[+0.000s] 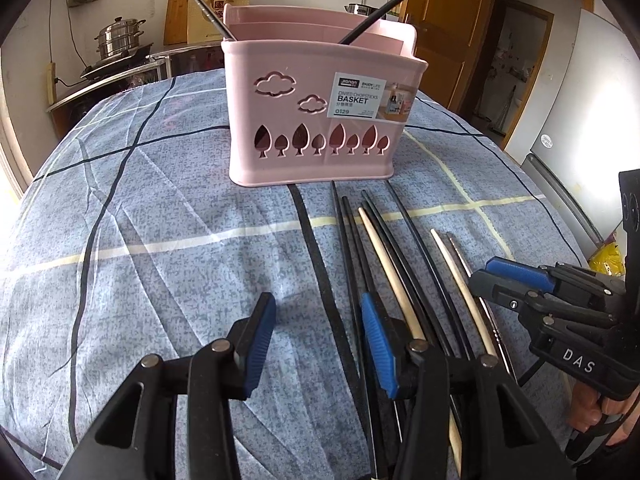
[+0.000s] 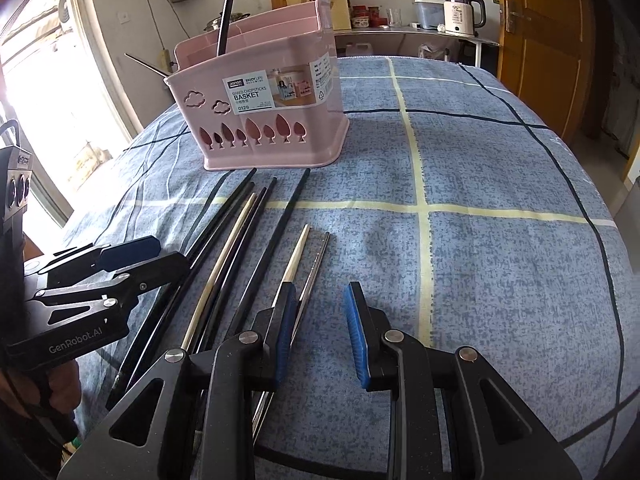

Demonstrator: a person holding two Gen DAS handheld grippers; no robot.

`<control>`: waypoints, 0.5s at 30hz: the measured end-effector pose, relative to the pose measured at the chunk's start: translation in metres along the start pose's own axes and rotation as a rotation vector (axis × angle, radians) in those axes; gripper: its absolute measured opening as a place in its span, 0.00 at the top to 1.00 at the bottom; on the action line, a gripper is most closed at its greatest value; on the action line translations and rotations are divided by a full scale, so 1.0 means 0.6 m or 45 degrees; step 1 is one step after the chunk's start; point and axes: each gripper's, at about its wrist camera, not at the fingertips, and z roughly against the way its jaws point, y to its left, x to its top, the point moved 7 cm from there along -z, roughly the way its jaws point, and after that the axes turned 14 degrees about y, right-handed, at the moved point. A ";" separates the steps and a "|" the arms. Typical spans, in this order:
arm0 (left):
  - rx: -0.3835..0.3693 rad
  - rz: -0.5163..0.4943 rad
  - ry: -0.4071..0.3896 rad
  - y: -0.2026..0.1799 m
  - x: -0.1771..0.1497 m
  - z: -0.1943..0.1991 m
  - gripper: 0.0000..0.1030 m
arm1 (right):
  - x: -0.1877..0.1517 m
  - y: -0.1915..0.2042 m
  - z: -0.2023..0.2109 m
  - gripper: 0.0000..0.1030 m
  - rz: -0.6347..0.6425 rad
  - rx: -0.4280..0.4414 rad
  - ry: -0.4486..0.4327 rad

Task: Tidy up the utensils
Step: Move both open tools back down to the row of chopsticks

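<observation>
A pink chopstick basket (image 1: pixel 316 120) (image 2: pixel 272 120) stands on the blue checked cloth, with two dark chopsticks (image 1: pixel 400 0) leaning inside it. In front of it lie several loose chopsticks: black ones (image 1: pixel 376 220) (image 2: pixel 236 208), pale wooden ones (image 1: pixel 384 256) (image 2: pixel 298 252) and a metal one (image 2: pixel 318 264). My left gripper (image 1: pixel 318 336) is open just left of the black bunch, with only cloth between its pads. My right gripper (image 2: pixel 320 332) is open low over the cloth; the wooden and metal chopsticks pass under its left finger (image 2: pixel 282 332). Each gripper shows in the other's view (image 1: pixel 512 280) (image 2: pixel 132 256).
The cloth (image 1: pixel 160 240) covers a rounded table whose edges fall away left and right. A steel steamer pot (image 1: pixel 120 36), a paper bag (image 1: pixel 208 8) and a fridge (image 1: pixel 580 120) stand behind. A kettle (image 2: pixel 460 16) sits on a back shelf beside a wooden door (image 2: pixel 540 40).
</observation>
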 end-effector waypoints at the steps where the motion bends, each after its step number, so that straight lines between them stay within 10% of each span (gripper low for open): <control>1: 0.015 0.002 0.004 0.002 -0.002 0.000 0.53 | -0.001 0.000 0.000 0.74 0.001 -0.004 0.001; 15: 0.079 0.085 0.055 0.039 -0.018 0.012 0.69 | 0.009 -0.014 0.000 0.81 -0.025 -0.051 0.019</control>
